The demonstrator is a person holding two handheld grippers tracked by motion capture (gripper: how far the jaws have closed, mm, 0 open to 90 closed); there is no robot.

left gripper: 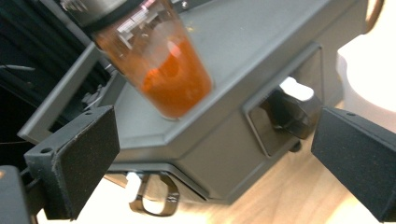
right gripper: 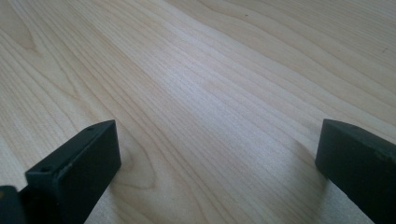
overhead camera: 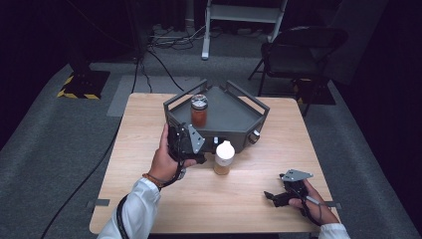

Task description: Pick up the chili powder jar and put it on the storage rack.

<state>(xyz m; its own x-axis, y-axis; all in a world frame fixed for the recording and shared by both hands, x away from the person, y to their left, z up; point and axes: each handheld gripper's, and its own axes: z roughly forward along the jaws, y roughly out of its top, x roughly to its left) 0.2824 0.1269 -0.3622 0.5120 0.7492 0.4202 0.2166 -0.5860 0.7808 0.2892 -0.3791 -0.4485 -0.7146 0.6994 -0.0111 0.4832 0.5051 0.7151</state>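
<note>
- The left gripper [overhead camera: 191, 144] sits at the frame's centre-left in the high view, jaws wide apart and holding nothing, aimed at the jar [overhead camera: 199, 110] of orange stuff; the jar stands on the grey tray [overhead camera: 234, 117], toward its left corner, upper centre of the frame.
- In the left gripper view the jar [left gripper: 161, 70] lies upper left, beyond the jaws, not yet between them.
- Risk, as I judge it: the tray's raised rail [overhead camera: 181, 95] runs just beside the jar; a low approach could catch a jaw on the tray's front wall or nudge the jar over.
- A white-capped bottle [overhead camera: 224, 157] stands on the table [overhead camera: 149, 114] just right of the gripper, close before the tray; a sideways swing might topple it.
- The right gripper [overhead camera: 279, 195] rests lower right, jaws apart over bare wood; well clear.
</note>
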